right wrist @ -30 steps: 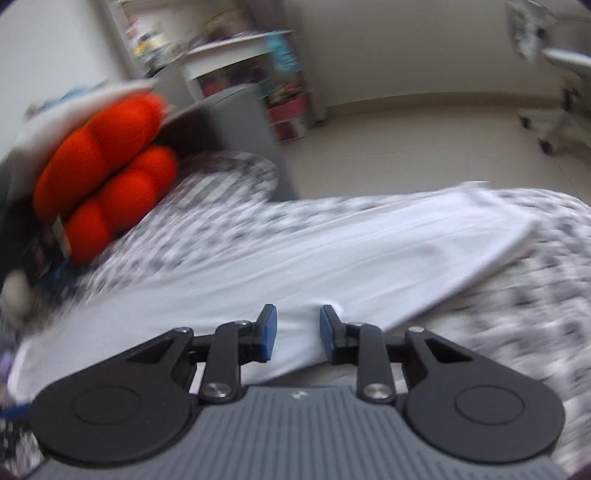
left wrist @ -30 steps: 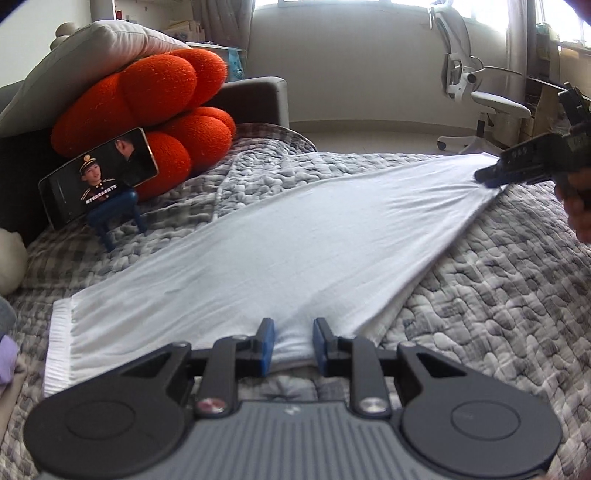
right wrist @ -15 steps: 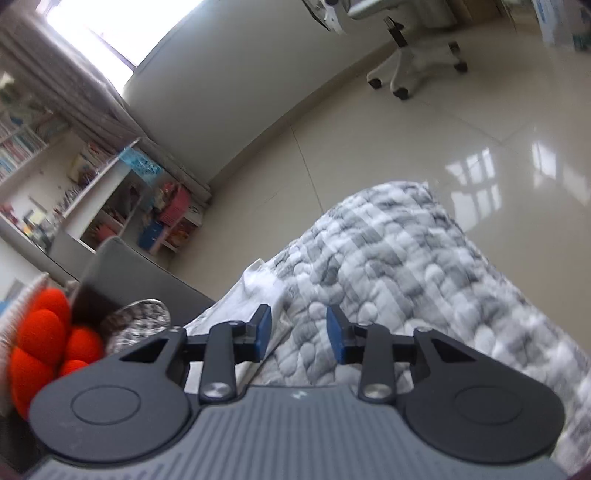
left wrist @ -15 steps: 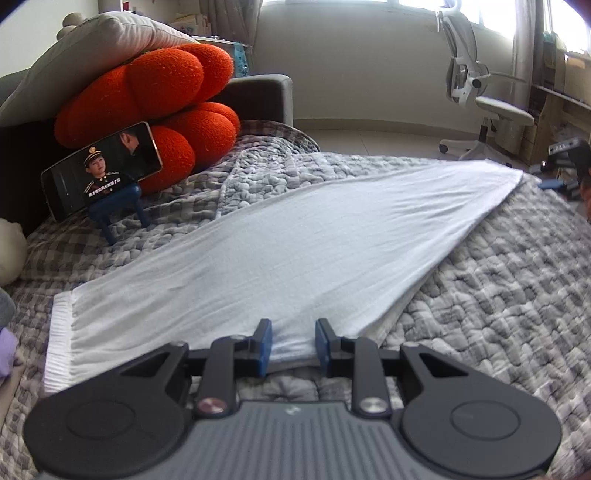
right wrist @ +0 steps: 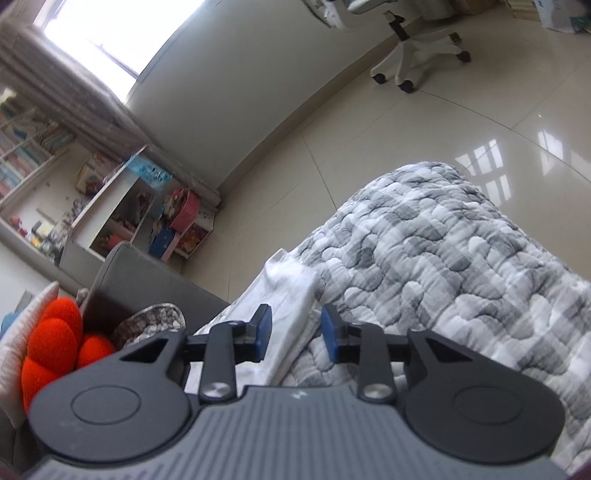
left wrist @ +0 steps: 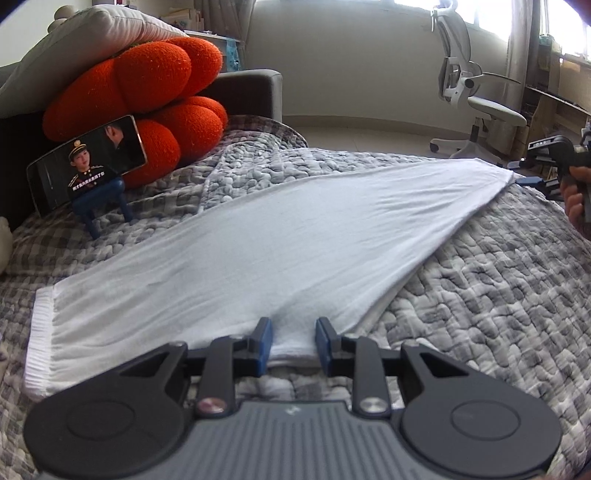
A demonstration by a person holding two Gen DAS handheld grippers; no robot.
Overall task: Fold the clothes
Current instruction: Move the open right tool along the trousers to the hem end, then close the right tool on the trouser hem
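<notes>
A white garment [left wrist: 277, 236] lies folded into a long strip across the grey checked quilt [left wrist: 498, 295]. My left gripper [left wrist: 294, 345] is at its near edge, its blue pads closed on a small bunch of the cloth. My right gripper [right wrist: 293, 334] is at the strip's far end, and its jaws are closing. The garment's [right wrist: 284, 295] corner lies between the pads, next to the left one, and quilt shows in the rest of the gap. In the left wrist view the right gripper [left wrist: 532, 162] and a hand [left wrist: 576, 195] sit at the right edge, by the far corner.
A phone on a blue stand [left wrist: 88, 162] leans against orange cushions [left wrist: 159, 74] under a grey pillow [left wrist: 92, 33] at the back left. The quilt [right wrist: 443, 258] drops off to a tiled floor. An office chair [left wrist: 476, 103] stands beyond, and shelves [right wrist: 129, 206] line the wall.
My right gripper swung from over the garment's middle to its far end and rolled; its jaws widened, then narrowed. My left gripper kept still on the near edge.
</notes>
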